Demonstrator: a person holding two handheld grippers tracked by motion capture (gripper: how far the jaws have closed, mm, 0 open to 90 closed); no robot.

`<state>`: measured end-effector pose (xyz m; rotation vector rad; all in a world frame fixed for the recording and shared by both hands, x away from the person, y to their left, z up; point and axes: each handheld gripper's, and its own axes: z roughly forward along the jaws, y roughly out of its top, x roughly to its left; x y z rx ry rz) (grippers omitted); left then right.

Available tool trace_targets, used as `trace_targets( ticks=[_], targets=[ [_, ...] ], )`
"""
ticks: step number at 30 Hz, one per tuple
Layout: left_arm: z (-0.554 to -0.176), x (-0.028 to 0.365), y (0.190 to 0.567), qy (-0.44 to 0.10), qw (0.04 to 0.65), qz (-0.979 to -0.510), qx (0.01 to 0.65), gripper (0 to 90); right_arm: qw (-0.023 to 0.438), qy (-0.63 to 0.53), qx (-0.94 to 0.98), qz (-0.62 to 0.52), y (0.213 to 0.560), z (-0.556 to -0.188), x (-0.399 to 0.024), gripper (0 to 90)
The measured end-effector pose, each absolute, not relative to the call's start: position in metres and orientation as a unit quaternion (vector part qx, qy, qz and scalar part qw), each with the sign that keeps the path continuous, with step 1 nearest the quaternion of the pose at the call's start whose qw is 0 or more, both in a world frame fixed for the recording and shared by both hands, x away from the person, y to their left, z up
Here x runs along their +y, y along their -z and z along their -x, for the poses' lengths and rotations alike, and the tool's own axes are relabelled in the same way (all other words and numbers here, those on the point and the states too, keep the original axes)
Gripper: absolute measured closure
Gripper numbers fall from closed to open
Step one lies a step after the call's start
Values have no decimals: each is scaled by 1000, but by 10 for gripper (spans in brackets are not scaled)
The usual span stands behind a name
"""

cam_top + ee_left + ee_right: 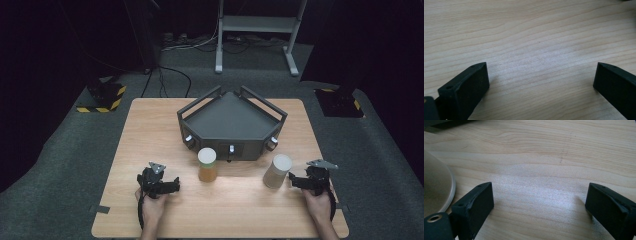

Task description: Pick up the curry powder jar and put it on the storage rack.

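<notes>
At lower right of the high view, the right hand-held gripper point(296, 181) sits just beside the beige jar point(277, 171), jaws wide apart and empty. The left hand-held gripper point(170, 186), equally agape on the desk point(150, 125), lies left of the amber jar point(207, 165), holding nothing.

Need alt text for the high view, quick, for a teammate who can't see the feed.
Two hand-held grippers, the left gripper and the right gripper, rest on a wooden table, flanking an amber jar and a beige jar, both with white lids. Behind them sits a dark angular tray with knobs.

No legible text, seemingly anywhere.
</notes>
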<state>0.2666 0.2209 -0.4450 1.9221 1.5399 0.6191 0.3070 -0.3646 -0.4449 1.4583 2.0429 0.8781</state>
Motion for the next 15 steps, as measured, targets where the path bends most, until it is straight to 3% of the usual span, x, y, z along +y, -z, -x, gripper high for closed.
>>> trace_targets(
  ticks=[15],
  targets=[
    [-248,216,435,-205,345,-754,520,5,239,-320,746,-532,445,-307,-364,72]
  ],
)
